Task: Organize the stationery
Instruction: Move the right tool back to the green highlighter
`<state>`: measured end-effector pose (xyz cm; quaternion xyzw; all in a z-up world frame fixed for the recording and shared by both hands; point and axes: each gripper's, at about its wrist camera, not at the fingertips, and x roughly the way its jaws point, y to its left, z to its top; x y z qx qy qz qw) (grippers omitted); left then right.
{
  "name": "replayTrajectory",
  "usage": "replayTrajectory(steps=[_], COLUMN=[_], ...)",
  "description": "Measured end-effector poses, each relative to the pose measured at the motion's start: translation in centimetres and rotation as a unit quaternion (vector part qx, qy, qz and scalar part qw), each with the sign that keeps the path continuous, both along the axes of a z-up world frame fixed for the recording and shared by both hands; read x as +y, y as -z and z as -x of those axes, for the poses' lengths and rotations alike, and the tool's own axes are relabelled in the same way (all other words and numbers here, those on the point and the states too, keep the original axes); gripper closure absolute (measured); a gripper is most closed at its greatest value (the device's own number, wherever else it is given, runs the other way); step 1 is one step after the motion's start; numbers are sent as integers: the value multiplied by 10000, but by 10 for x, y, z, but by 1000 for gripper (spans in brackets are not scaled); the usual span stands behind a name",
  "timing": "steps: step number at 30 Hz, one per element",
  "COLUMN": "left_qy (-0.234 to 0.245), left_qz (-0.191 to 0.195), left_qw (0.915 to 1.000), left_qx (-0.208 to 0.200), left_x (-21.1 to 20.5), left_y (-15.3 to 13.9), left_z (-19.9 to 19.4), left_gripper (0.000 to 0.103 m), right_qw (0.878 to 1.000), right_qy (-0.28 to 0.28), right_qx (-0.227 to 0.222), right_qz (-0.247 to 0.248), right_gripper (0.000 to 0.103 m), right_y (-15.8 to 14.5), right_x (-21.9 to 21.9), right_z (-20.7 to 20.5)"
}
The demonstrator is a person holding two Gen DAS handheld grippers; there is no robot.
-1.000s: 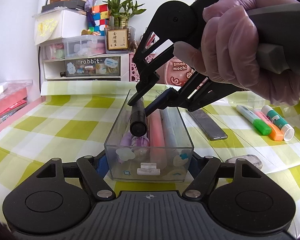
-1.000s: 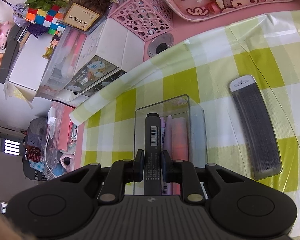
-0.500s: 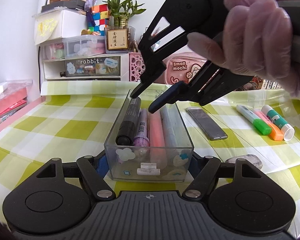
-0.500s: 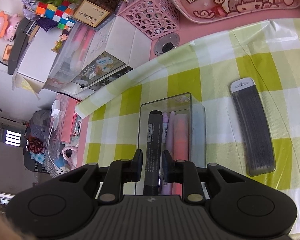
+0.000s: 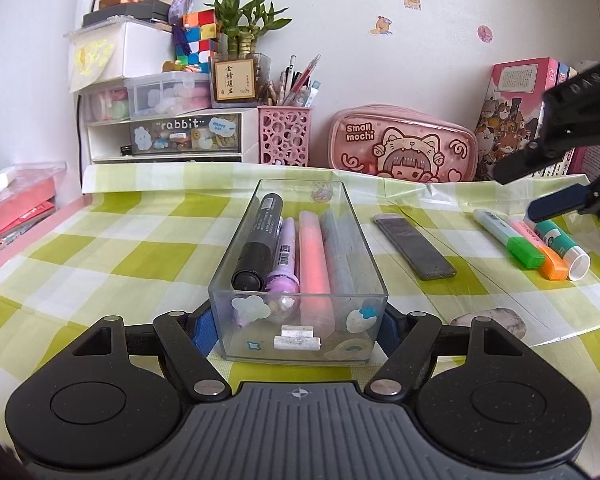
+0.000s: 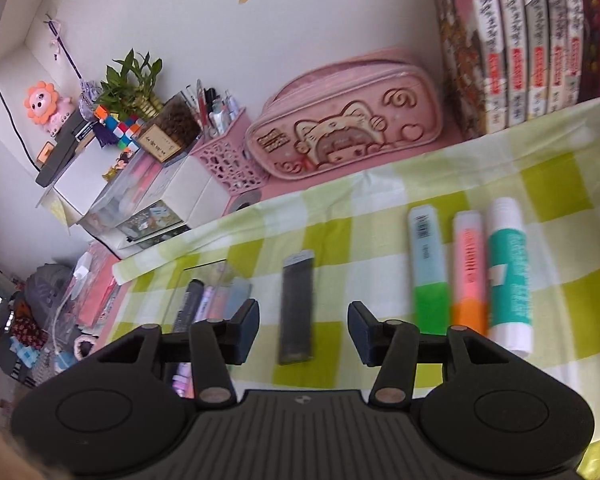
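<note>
Black marker (image 5: pixel 259 237) now in clear box (image 5: pixel 300 334); right gripper (image 6: pixel 303 331) jaws apart, away rightward.

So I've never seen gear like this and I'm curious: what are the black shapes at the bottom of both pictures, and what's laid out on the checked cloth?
Those are two hand-held grippers, each carrying a camera that looks out along its jaws. The left gripper has its jaws around the near end of the clear plastic box, which holds a black marker and pastel pens. The right gripper is open and empty, above the flat dark grey case. Beside that case lie a green-capped highlighter, an orange-capped highlighter and a teal glue stick.
</note>
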<state>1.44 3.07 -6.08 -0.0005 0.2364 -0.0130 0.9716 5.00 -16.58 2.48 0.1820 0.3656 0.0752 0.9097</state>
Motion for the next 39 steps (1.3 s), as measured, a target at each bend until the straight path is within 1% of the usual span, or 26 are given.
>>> replayTrajectory(steps=[2,4,7,9,12,16,18,22,31,33,35,38,39], left_qy=[-2,-3,1,7,9,9,8,6,7,7,7,7,7], left_qz=[2,11,9,15,24,24,19,13,12,14,9,14,11], left_qw=[10000,10000,10000,10000,10000,10000,10000,10000,10000,10000,10000,10000,10000], left_qx=[5,4,4,1,-1,-1,4,6,4,3,5,5,5], left_x=[0,0,0,1,1,1,1,1,1,1,1,1,1], left_y=[0,0,0,0,0,0,0,0,0,0,0,0,0], left_z=[0,0,-1,0,0,0,0,0,0,0,0,0,0], left_gripper=[30,30,30,30,30,30,30,30,30,30,30,30,30], right_qw=[9991,9972,9945,9921,9893,9863,9856,9865,9848,9860,9883,9909,9916], right_qy=[74,185,334,384,397,389,393,438,732,673,486,213,145], right_qx=[-282,-522,-705,-742,-702,-692,-673,-623,-585,-603,-673,-723,-704], right_qz=[305,495,701,935,1213,1444,1500,1450,1464,1403,1284,1112,1079], right_gripper=[36,34,28,25,25,25,25,25,25,26,33,46,48], right_y=[2,7,19,27,37,45,48,51,52,48,41,33,33], right_x=[-6,-12,-18,-19,-20,-20,-20,-25,-35,-33,-31,-25,-23], right_z=[14,31,49,57,57,55,55,55,53,56,61,65,66])
